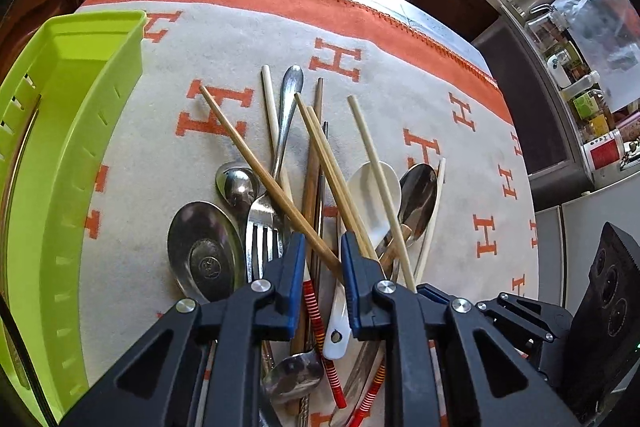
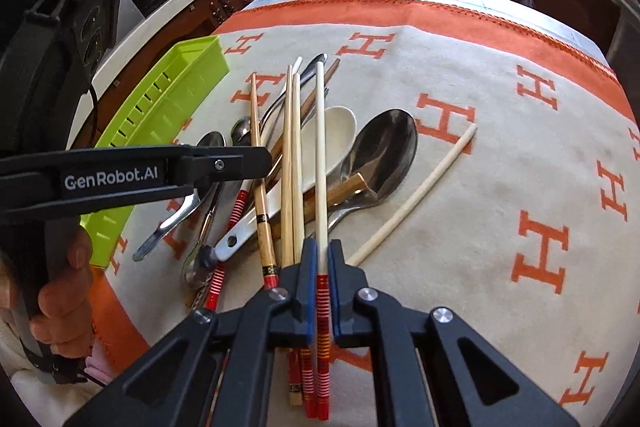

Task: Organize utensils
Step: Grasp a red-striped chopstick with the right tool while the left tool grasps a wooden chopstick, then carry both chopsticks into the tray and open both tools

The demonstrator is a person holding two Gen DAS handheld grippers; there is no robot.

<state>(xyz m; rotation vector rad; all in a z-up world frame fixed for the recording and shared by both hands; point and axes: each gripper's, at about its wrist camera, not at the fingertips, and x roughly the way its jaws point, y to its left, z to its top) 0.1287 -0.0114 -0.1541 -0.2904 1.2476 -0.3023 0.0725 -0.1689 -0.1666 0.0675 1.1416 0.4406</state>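
A pile of utensils lies on the cloth: chopsticks, metal spoons [image 1: 420, 195], a fork [image 1: 262, 223] and a white ceramic spoon [image 1: 372, 195]. My left gripper [image 1: 322, 247] is down in the pile, its blue pads closed on a brown chopstick [image 1: 248, 151] that crosses slantwise between them. From the right wrist view the left gripper [image 2: 268, 159] shows side-on above the pile. My right gripper [image 2: 322, 251] is shut on a white chopstick [image 2: 320, 147] just above its red striped end. The lime-green slotted tray [image 1: 72, 107] stands left of the pile.
The beige cloth with orange H letters [image 2: 520, 167] covers the table. One cream chopstick [image 2: 420, 191] lies alone right of the pile. A hand [image 2: 60, 287] holds the left gripper's handle. Dark cabinets and a counter with jars [image 1: 580, 99] lie beyond the table's far edge.
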